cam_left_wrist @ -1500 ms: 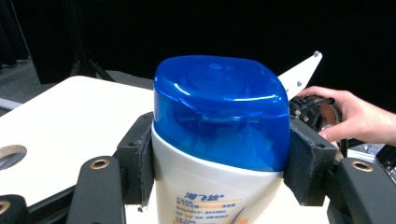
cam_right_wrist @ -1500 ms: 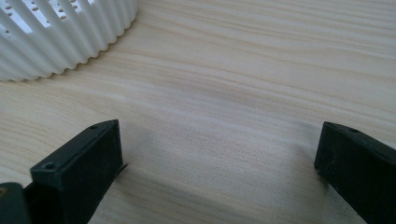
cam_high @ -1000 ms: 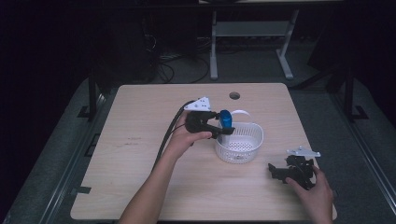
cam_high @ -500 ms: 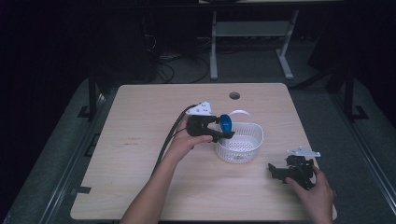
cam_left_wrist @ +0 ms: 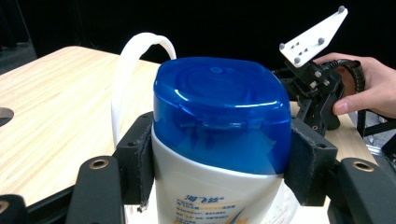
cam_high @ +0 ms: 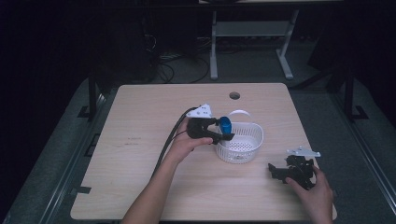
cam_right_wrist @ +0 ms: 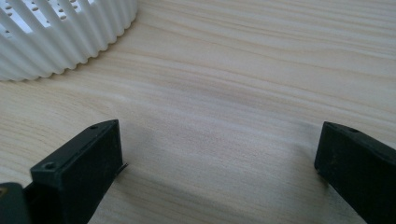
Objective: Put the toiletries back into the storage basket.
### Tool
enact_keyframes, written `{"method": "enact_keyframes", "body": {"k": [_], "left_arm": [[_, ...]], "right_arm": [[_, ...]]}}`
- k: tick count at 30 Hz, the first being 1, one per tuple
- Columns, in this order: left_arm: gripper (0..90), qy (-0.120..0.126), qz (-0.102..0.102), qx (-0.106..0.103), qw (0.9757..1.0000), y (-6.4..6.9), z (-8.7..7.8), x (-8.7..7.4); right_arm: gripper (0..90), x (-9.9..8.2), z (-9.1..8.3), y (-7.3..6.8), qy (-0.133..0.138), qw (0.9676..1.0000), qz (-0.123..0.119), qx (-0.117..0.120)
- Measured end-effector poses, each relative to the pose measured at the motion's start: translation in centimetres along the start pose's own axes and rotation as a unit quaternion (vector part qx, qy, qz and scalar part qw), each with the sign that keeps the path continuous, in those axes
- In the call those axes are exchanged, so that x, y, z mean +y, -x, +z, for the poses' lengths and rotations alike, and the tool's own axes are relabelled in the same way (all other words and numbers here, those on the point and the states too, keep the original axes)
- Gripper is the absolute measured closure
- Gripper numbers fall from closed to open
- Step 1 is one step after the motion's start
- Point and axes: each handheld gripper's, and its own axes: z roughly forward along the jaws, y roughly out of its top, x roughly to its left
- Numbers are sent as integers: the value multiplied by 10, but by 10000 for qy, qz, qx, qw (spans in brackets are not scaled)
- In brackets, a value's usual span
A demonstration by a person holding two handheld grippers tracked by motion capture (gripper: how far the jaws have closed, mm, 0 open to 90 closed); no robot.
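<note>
A white bottle with a blue cap [cam_high: 226, 124] is held level at the left rim of a white perforated basket [cam_high: 256, 138], cap toward the basket. My left gripper [cam_high: 220, 130] is shut on it. In the left gripper view both pads [cam_left_wrist: 136, 163] press the bottle [cam_left_wrist: 219, 135] just below its cap, and the basket's handle [cam_left_wrist: 135, 51] arches behind it. My right gripper [cam_high: 275, 171] rests low over the table at the front right, jaws open, a hand around it. In the right gripper view its gripper [cam_right_wrist: 219, 163] has bare wood between the jaws and the basket's ribbed wall [cam_right_wrist: 60, 37] at top left.
The wooden table [cam_high: 140, 140] has a round cable hole [cam_high: 234, 95] near its far edge. A black cable [cam_high: 168, 140] trails from the left gripper along the forearm. Dark floor and a desk frame [cam_high: 252, 32] lie beyond the table.
The left gripper with the bottle has drifted slightly lower in the high view, still at the basket's left rim. The right gripper has stayed in place.
</note>
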Motion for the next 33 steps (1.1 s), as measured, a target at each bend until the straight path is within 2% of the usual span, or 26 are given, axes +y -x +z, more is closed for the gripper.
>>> {"method": "enact_keyframes", "body": {"k": [7,9,15,18,25,29,33], "left_arm": [[347,-25,-34,46,10000,2,1,-1],[311,-80,-53,64,9999,3,1,0],[267,-177,18,356,9992,9,-2,3],[223,-182,-53,421,9989,9,-6,4],[215,-256,-35,505,9984,12,-21,8],[215,-283,-19,627,9976,13,-36,11],[215,-297,-36,658,9974,15,-52,11]], "right_arm": [[5,0,0,0,1,10000,0,-1],[5,0,0,0,1,10000,-2,-1],[5,0,0,0,1,10000,-1,0],[5,0,0,0,1,10000,-4,2],[4,0,0,0,0,10000,-2,3],[5,0,0,0,0,10000,-4,-2],[5,0,0,0,0,10000,-5,-2]]}}
